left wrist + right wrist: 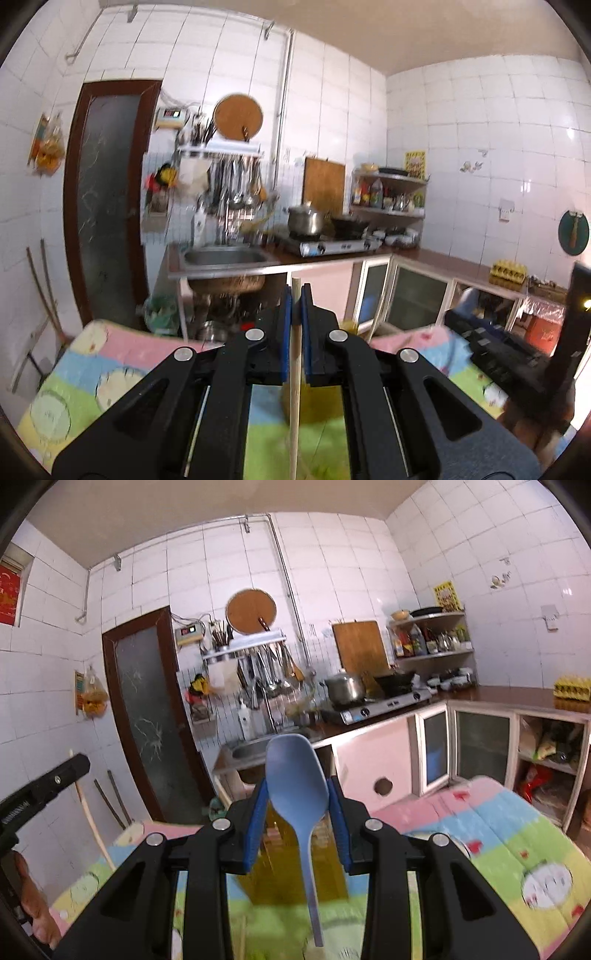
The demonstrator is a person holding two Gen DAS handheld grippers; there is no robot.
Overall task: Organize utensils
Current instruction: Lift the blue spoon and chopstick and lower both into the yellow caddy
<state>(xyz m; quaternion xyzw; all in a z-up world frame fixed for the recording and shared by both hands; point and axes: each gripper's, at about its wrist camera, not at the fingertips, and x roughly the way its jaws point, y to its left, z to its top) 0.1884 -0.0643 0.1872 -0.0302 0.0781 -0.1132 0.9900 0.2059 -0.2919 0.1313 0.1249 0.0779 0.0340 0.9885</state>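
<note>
The left gripper (296, 295) is fully closed, its blue ribbed pads clamping a thin, round wooden chopstick (294, 376) that stands nearly upright between them. The right gripper (297, 790) is partly closed on the smooth bowl of a blue plastic spoon (298, 775), handle hanging downward. Both are held above a quilted, pastel patterned cloth (498, 834); a translucent amber container (291, 864) stands below.

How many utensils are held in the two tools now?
2. A wooden chopstick is clamped in the left tool; a blue spoon in the right tool. Others may lie hidden below.
</note>
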